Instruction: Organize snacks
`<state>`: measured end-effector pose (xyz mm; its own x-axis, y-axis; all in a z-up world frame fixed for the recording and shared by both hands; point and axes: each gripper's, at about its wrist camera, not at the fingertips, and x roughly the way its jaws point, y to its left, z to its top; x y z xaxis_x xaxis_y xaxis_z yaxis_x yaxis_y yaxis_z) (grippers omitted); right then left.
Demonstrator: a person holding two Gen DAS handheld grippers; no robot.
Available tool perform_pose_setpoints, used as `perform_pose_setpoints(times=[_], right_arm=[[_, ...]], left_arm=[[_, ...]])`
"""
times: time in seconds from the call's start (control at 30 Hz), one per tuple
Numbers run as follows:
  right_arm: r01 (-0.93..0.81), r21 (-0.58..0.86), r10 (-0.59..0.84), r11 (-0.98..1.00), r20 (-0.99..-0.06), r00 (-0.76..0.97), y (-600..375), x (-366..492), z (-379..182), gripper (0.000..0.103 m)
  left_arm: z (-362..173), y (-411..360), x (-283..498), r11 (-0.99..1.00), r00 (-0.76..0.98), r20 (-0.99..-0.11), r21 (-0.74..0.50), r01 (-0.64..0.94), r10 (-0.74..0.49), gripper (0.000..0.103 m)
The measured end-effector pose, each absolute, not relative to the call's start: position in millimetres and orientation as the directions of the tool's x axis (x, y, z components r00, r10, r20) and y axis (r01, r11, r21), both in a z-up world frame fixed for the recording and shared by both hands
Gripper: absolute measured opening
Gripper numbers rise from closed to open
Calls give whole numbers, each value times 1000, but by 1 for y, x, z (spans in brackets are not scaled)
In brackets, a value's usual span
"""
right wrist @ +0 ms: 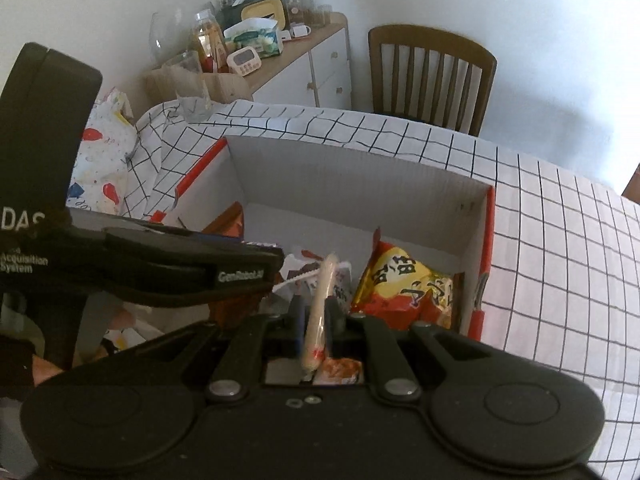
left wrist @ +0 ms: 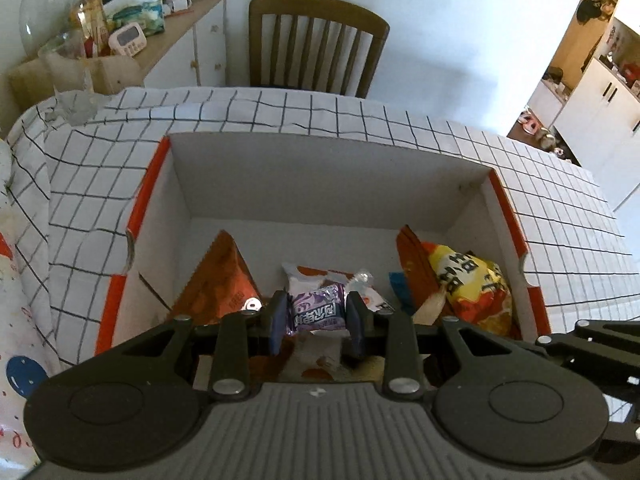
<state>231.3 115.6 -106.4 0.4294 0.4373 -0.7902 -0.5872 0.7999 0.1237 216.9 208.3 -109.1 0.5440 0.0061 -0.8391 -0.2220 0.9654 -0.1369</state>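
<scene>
Here, two handheld grippers hang over an open white cardboard box (left wrist: pixel 320 176) with orange-red rims, which sits on a table under a black-and-white grid tablecloth (left wrist: pixel 540 184). The left gripper (left wrist: pixel 317 318) has its blue pads closed on a small purple snack packet (left wrist: pixel 318 312), held above the middle of the box floor. The right gripper (right wrist: pixel 316 320) has a thin sausage stick (right wrist: pixel 320 308) in a clear wrapper standing between its jaws; no earlier view is given, and whether the pads press it or have just slackened cannot be told, though the stick stays upright between them. Inside the box, a yellow-and-red chip bag (left wrist: pixel 472 288) leans in the right near corner, an orange triangular packet (left wrist: pixel 224 280) lies toward the left wall, and a white wrapped pastry (left wrist: pixel 312 276) rests between them. Judging by looks, the purple packet is light, soft and crinkly, so it is best pinched across its middle, where it is already taken, with gentle pressure so that the contents are not crushed. The sausage stick seems light, slightly bendy and slick in its film; it may slide or swing, so hold near its midpoint. The chip bag is puffy and fragile. Beyond the box stands a wooden chair (left wrist: pixel 316 44).
</scene>
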Motion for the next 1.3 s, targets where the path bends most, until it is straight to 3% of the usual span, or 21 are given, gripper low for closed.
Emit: perform_pose_setpoints(times=[0.1, 0.17, 0.23, 0.5, 0.8, 0.9, 1.1, 1.2, 1.3], right_arm=[[-583, 136, 440, 801, -794, 420, 112, 230, -109, 19], [-581, 146, 445, 801, -794, 415, 110, 228, -108, 20], [-579, 149, 447, 802, -793, 415, 106, 225, -108, 21], [-577, 158, 461, 801, -779, 426, 89, 214, -98, 34], [-597, 160, 501, 786, -731, 464, 69, 195, -73, 57], [-604, 148, 508, 783, -713, 483, 61, 188, -64, 63], [-610, 142, 525, 780, -678, 514, 47, 175, -50, 71], [-616, 129, 535, 778, -650, 540, 37, 165, -42, 79], [-621, 129, 550, 773, -624, 555, 27, 156, -35, 84]], left_arm=[[-107, 205, 214, 968, 545, -838, -129, -214, 9, 34], [-105, 206, 213, 969, 554, -833, -129, -210, 9, 56], [-101, 205, 208, 970, 575, -818, -128, -208, 15, 66], [-85, 197, 191, 972, 601, -799, -122, -200, 23, 66], [-63, 187, 166, 977, 645, -764, -126, -172, 15, 66], [-52, 184, 156, 977, 668, -744, -135, -168, 12, 75], [-30, 176, 135, 979, 716, -698, -137, -150, 11, 76], [-22, 172, 124, 979, 735, -678, -143, -146, 11, 83], [-16, 168, 113, 981, 749, -663, -130, -142, 21, 84]])
